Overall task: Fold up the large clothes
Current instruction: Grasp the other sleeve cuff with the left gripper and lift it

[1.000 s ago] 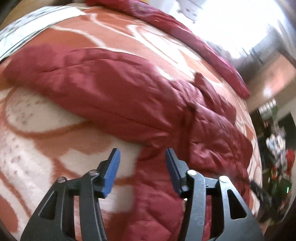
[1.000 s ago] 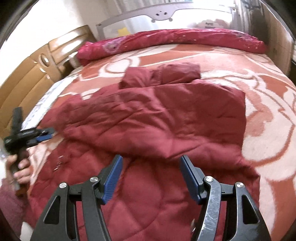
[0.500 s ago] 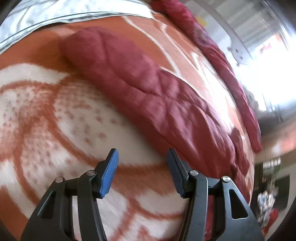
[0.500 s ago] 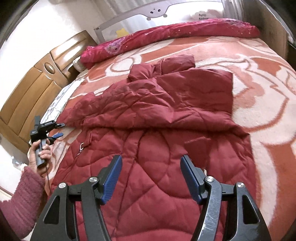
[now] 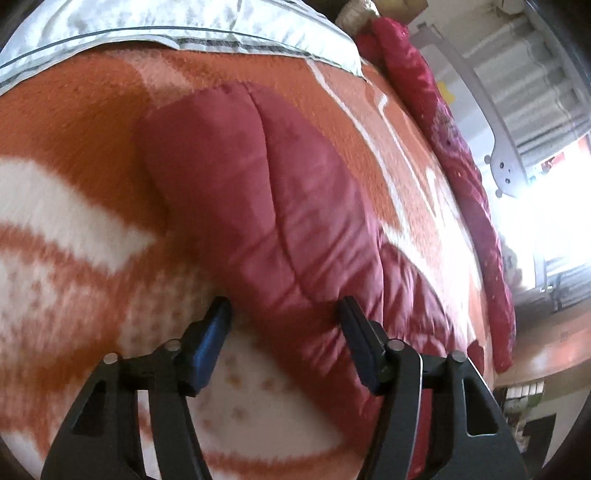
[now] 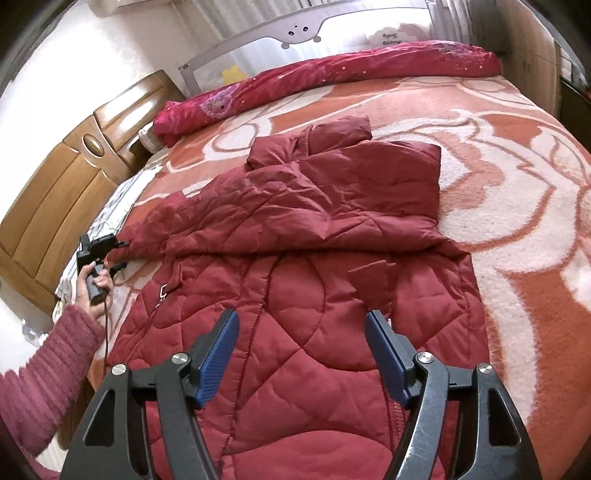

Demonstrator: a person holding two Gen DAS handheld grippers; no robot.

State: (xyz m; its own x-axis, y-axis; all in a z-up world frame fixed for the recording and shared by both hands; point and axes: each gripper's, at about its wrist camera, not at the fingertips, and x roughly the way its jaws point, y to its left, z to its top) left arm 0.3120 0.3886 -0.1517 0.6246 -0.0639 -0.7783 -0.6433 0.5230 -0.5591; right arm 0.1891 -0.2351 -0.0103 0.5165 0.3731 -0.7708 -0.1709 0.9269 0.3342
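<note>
A large dark red quilted coat [image 6: 306, 266] lies spread on the bed, one sleeve folded across its chest and its hood at the far end. In the left wrist view my left gripper [image 5: 284, 310] is open, its jaws standing either side of the end of the other sleeve [image 5: 266, 192], which lies flat on the blanket. The left gripper also shows in the right wrist view [image 6: 110, 254] at the sleeve's tip, at the bed's left edge. My right gripper [image 6: 301, 325] is open and empty, hovering above the coat's lower front.
The bed carries an orange and white patterned blanket [image 6: 524, 229]. A rolled red quilt [image 6: 332, 85] lies along the far side by a grey bed rail [image 6: 295, 33]. A wooden headboard [image 6: 62, 177] stands at the left. A pale striped sheet [image 5: 184, 22] edges the blanket.
My left gripper has moved along the sleeve to its end and closed in, so the sleeve now sits between its open jaws. My right gripper has drawn back and up from the coat.
</note>
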